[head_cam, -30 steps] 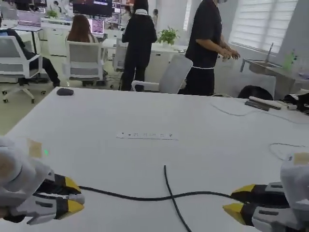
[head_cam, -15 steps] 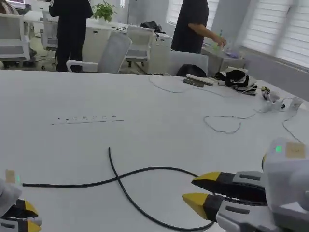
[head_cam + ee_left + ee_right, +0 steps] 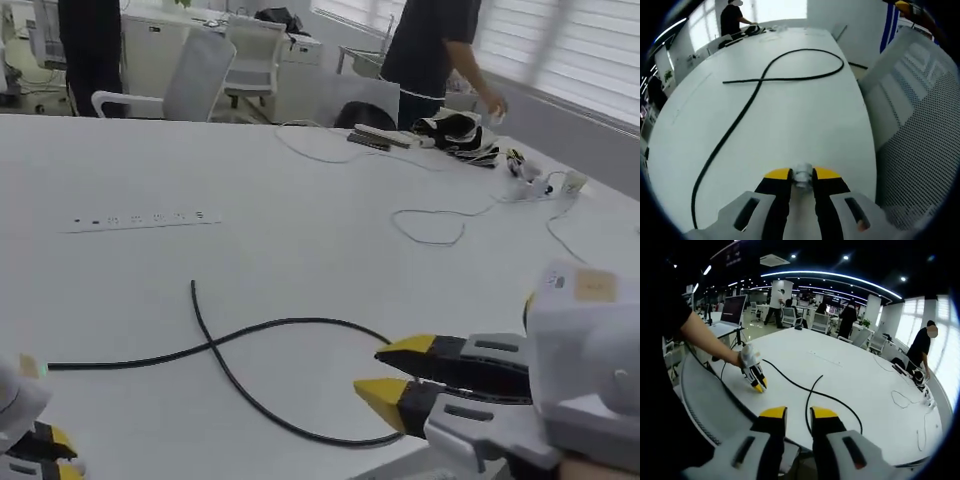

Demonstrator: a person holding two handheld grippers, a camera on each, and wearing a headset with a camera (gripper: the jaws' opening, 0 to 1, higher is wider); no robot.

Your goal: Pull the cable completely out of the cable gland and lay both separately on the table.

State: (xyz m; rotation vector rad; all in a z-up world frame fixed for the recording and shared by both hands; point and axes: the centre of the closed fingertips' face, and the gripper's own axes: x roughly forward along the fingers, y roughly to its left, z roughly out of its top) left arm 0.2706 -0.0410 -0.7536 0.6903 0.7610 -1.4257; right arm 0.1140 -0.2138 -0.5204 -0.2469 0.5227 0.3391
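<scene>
Pinching the small, hard cable gland [image 3: 801,173] in my left gripper [image 3: 801,176], I judge the black cable [image 3: 270,323], looped at 12 o'clock on the table [image 3: 300,200], limp and light, best gripped near 1 end by my parted, empty right gripper [image 3: 368,368].

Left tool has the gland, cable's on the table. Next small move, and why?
Probably lower the left tool and release the gland onto bare table clear of the cable. The gland sits pinched in its jaws with no cable visibly through it, and the cable lies looped on the table, so only the set-down seems left.
</scene>
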